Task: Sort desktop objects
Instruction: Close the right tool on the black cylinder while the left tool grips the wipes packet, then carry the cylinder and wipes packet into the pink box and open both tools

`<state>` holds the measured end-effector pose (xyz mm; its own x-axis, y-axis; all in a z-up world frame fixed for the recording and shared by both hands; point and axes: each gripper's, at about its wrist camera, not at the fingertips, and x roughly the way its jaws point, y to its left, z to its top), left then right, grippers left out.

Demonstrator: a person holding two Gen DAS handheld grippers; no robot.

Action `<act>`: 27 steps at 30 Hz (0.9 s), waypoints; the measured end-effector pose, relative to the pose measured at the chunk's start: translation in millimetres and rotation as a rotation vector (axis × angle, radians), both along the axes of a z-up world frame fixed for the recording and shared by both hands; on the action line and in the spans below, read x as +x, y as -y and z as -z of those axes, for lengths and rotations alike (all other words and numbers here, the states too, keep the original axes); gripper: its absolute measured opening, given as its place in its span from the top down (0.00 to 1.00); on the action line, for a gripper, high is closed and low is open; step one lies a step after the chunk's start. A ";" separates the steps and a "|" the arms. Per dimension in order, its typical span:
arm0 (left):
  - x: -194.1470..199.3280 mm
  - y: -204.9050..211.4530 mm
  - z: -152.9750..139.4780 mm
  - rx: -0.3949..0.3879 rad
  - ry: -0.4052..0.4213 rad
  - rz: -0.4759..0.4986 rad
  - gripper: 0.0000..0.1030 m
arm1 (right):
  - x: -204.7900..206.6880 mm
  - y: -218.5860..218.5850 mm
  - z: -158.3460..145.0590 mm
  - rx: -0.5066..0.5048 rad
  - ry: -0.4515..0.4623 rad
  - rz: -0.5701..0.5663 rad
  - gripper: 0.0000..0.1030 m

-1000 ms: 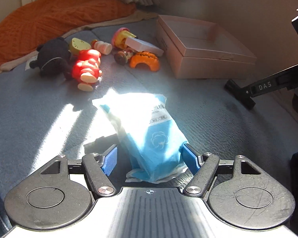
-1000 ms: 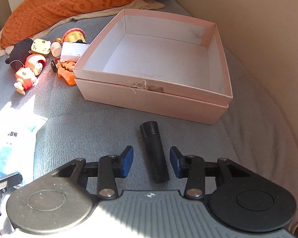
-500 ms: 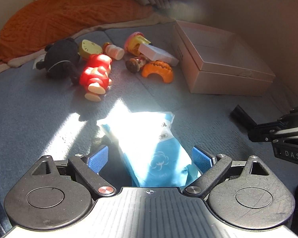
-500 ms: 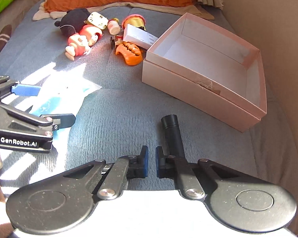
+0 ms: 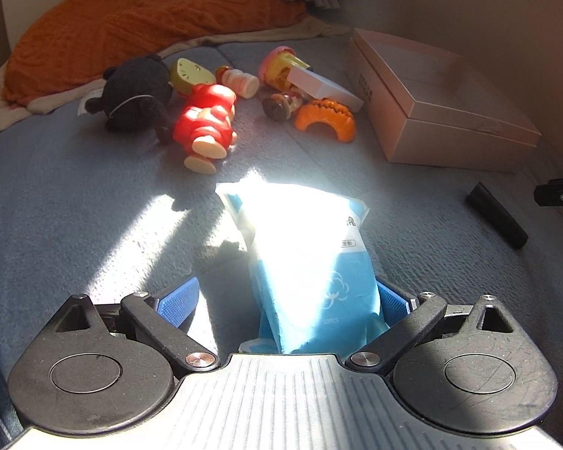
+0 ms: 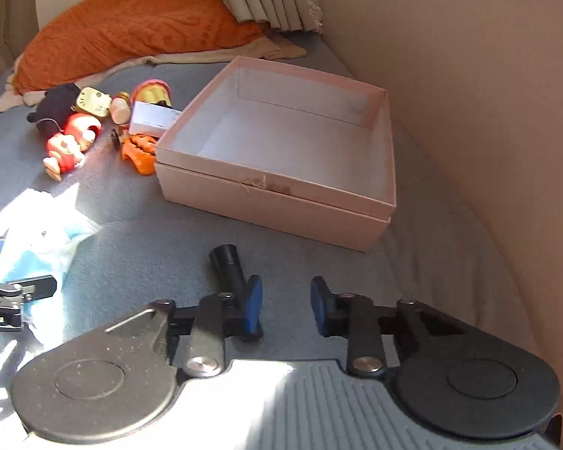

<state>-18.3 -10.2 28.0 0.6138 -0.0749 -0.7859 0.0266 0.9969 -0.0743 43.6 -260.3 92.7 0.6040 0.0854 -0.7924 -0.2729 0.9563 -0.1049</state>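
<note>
A blue and white packet (image 5: 307,247) lies on the grey surface, its near end between the fingers of my left gripper (image 5: 286,300). The jaws are opening and stand wide. The left pad is well clear of the packet; the right pad is close beside it. My right gripper (image 6: 287,307) is opening too, with nothing between its fingers. A black cylinder (image 6: 227,266) lies just outside its left finger, partly hidden behind it. The open pink box (image 6: 266,202) stands beyond, with nothing inside.
Toys lie in a cluster left of the box: a red figure (image 5: 206,123), a black plush (image 5: 135,93), an orange arch (image 5: 326,118) and a small white box (image 5: 322,84). An orange cushion (image 5: 131,18) lies behind. A beige wall (image 6: 488,93) curves along the right.
My left jaws have spread wider around the packet. My right jaws held the cylinder between them, shut beside it, then opened; the cylinder now lies outside the left finger.
</note>
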 end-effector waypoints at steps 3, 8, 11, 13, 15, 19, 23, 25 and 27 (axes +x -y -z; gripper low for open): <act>1.1 -0.5 1.3 -0.010 -0.008 -0.004 0.02 | -5.0 -13.2 9.5 -0.024 -0.014 -0.068 0.46; 1.9 -1.6 1.3 -0.019 -0.012 -0.009 0.02 | 9.3 -38.6 40.7 -0.121 -0.097 -0.113 0.82; 3.5 -2.1 2.5 -0.022 -0.017 -0.012 0.02 | 0.5 -59.2 36.9 -0.225 -0.032 -0.272 0.83; 4.3 -2.5 2.8 -0.024 -0.019 -0.012 0.02 | -13.0 -76.1 33.2 -0.355 0.083 -0.425 0.83; 4.5 -2.7 2.9 -0.026 -0.020 -0.012 0.02 | -22.8 -89.2 37.1 -0.497 0.181 -0.542 0.83; 5.1 -3.2 3.2 -0.029 -0.021 -0.013 0.02 | -33.1 -95.0 61.6 -0.810 0.370 -0.642 0.77; 4.5 -5.3 1.4 -0.040 -0.024 -0.018 0.02 | -21.8 -82.7 52.4 -0.766 0.346 -0.404 0.54; 4.4 -6.0 0.4 -0.052 -0.026 -0.019 0.02 | -11.9 -73.6 32.1 -0.524 0.245 -0.240 0.23; 4.4 -5.9 0.1 -0.057 -0.027 -0.019 0.02 | -0.8 -65.3 18.9 -0.295 0.158 -0.114 0.18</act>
